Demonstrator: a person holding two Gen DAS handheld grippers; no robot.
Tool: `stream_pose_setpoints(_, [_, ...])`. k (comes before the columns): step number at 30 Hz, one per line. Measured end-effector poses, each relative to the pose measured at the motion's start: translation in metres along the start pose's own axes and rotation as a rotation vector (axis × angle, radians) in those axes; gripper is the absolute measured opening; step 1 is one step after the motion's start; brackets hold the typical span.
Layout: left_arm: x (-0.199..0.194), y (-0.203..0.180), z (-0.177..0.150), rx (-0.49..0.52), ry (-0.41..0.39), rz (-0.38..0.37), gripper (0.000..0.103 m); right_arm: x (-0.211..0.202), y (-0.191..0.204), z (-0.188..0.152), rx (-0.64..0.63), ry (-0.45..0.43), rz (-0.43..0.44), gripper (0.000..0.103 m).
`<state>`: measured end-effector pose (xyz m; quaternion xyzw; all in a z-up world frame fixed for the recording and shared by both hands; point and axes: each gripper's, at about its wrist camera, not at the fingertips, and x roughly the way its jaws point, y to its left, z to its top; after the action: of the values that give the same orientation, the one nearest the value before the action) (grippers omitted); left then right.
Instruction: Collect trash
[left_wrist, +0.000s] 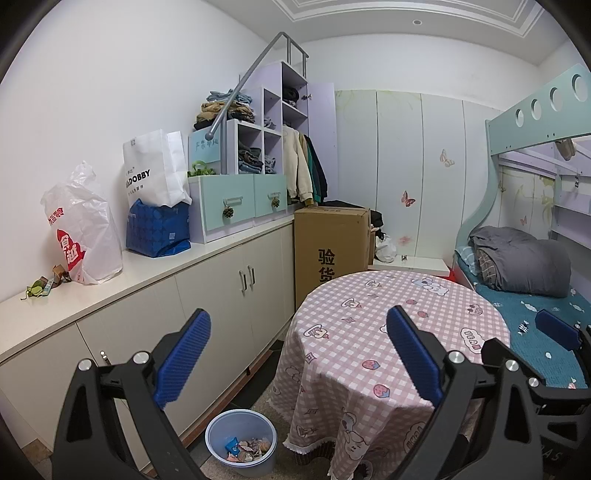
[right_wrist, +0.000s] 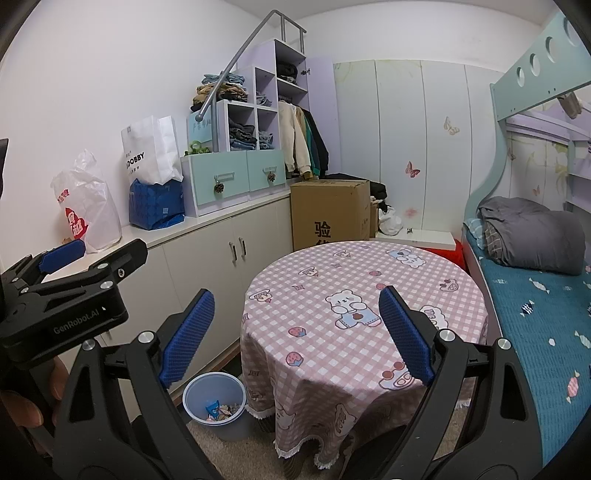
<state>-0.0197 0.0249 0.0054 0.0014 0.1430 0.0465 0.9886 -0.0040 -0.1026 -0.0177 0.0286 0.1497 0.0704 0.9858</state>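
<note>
Both grippers held wide apart above the round table, nothing gripped.

The left gripper (left_wrist: 297, 356) and right gripper (right_wrist: 297, 334) are seen spread and empty; the trash (left_wrist: 245, 448) is found inside the blue bin (left_wrist: 218, 435) on the floor beside the table (left_wrist: 424, 306).

Open left tongs (left_wrist: 297, 356) above trash-filled blue bin (left_wrist: 242, 443).

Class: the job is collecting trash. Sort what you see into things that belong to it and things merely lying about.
Job:
blue bin holding wrappers
left gripper, open
right gripper, open

Lying about:
cardboard box
white plastic bag
grey duvet
</note>
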Motion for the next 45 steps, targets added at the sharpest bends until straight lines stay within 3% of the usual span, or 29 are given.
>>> stream_pose_setpoints(45, [0.014, 0.012, -0.005, 0.017, 0.039, 0.006, 0.094, 0.008, -0.006, -0.006, 0.007, 0.029, 0.008, 0.089])
